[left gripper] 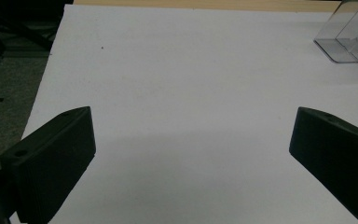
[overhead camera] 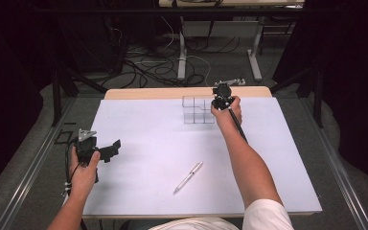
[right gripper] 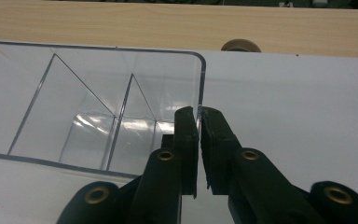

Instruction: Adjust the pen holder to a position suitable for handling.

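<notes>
So the right claw (right gripper: 198,121) is pinched onto the side wall of the clear box (right gripper: 93,93) – the thin plastic wall runs right between its jaws, one jaw inside the box and the other outside on the white sheet (right gripper: 298,93). The grip sits at the wall's near end, with the rounded corner just beyond the jaw tips. The rest of the box spreads off to the claw's left, and you can see its dividers splitting it into compartments. Past the claw there's the bare wood strip of the surface (right gripper: 121,23).

From above, the right claw (overhead camera: 222,98) is at the far side of the sheet, arm stretched out to reach it, with the box (overhead camera: 196,110) touching it on the left.

The left claw (overhead camera: 106,149) hangs over the near left edge of the sheet, jaws wide apart and nothing between them – just white sheet under it. In its own view the box (left gripper: 349,37) sits well ahead and off to the right. A pen (overhead camera: 188,177) lies on the sheet between the two arms, well apart from both claws.
</notes>
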